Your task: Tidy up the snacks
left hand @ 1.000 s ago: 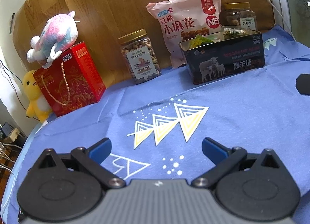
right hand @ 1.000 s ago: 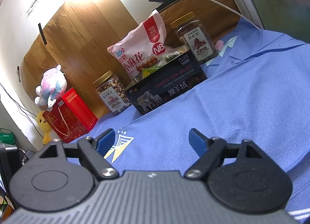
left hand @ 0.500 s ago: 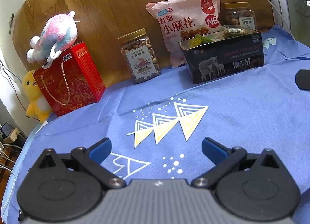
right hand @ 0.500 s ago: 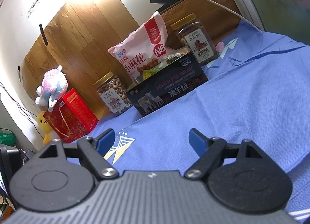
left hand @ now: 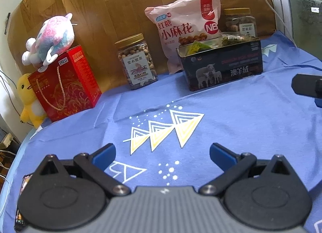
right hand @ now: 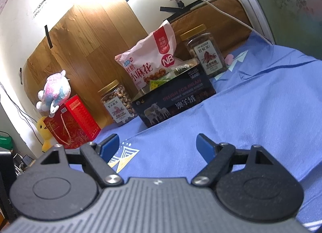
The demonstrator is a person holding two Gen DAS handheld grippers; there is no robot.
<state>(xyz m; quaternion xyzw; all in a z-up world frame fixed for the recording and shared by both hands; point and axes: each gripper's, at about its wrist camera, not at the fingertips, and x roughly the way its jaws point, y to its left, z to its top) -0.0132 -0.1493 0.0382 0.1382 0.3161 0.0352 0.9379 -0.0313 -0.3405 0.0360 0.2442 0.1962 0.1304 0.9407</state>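
Observation:
A dark tin box with sheep on it (left hand: 225,67) (right hand: 177,100) stands open at the back of the blue cloth, with small snack packets (left hand: 201,46) inside. Behind it leans a pink snack bag (left hand: 187,29) (right hand: 151,61). A nut jar with a gold lid (left hand: 137,61) (right hand: 116,104) stands left of the box, a second jar (left hand: 240,23) (right hand: 205,49) right of it. My left gripper (left hand: 162,153) is open and empty, low over the cloth. My right gripper (right hand: 157,145) is open and empty; its tip shows at the right edge of the left wrist view (left hand: 308,88).
A red gift box (left hand: 64,84) (right hand: 74,122) with a pink plush toy (left hand: 50,37) on top stands at the back left, with a yellow duck toy (left hand: 28,100) beside it. A wooden panel (left hand: 112,7) backs the table. A white cable (right hand: 221,11) hangs at the right.
The right gripper has drifted slightly left and forward, so the box and jars sit a little further right in its view. The left gripper has barely moved. Both stay open.

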